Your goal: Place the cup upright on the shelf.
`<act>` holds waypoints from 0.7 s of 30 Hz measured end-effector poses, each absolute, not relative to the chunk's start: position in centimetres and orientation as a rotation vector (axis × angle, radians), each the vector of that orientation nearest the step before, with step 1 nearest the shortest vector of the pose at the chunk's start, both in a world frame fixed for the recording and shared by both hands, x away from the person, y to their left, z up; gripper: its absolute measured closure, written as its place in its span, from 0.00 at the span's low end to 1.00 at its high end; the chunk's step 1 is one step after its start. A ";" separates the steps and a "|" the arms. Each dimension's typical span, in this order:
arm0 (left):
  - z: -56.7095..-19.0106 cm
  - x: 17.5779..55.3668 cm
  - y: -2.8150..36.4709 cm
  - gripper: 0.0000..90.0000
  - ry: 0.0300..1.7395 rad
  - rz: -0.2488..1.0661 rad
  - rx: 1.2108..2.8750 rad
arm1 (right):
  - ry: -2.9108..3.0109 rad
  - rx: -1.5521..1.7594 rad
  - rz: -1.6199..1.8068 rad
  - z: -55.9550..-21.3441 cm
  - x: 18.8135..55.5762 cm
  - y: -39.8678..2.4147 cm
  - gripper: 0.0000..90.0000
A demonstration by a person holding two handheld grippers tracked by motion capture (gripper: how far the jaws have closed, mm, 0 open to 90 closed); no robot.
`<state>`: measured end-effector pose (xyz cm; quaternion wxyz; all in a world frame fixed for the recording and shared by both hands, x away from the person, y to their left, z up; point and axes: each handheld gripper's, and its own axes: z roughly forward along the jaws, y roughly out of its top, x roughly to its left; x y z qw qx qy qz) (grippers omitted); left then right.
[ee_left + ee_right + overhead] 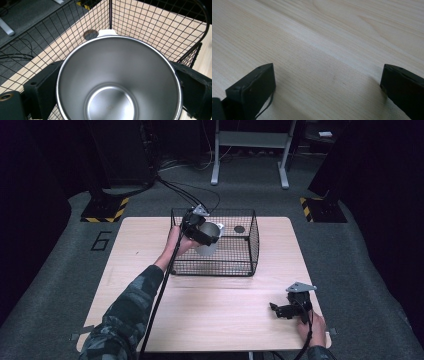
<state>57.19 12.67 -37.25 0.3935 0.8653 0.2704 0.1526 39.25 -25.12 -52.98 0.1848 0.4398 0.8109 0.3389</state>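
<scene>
Light wood table (215, 315) carries black wire basket (252, 237).

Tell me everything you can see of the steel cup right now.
The steel cup looks like brushed metal, tapering to a round flat bottom, empty inside, with a white tab at its far rim. The left gripper clamps it, one black jaw on each side of its wall. It is held tilted over the black wire basket on the table.
</scene>
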 end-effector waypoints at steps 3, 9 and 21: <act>-37.6 57.5 12.5 0.07 0.695 0.375 2.209 | 2.286 1.239 0.955 -53.0 39.3 -25.1 0.00; -38.2 57.9 12.2 0.07 0.704 0.357 2.224 | 2.287 1.239 0.955 -53.0 39.3 -25.1 0.00; -39.8 58.8 11.2 0.07 0.706 0.329 2.278 | 2.287 1.238 0.956 -53.0 39.3 -25.1 0.00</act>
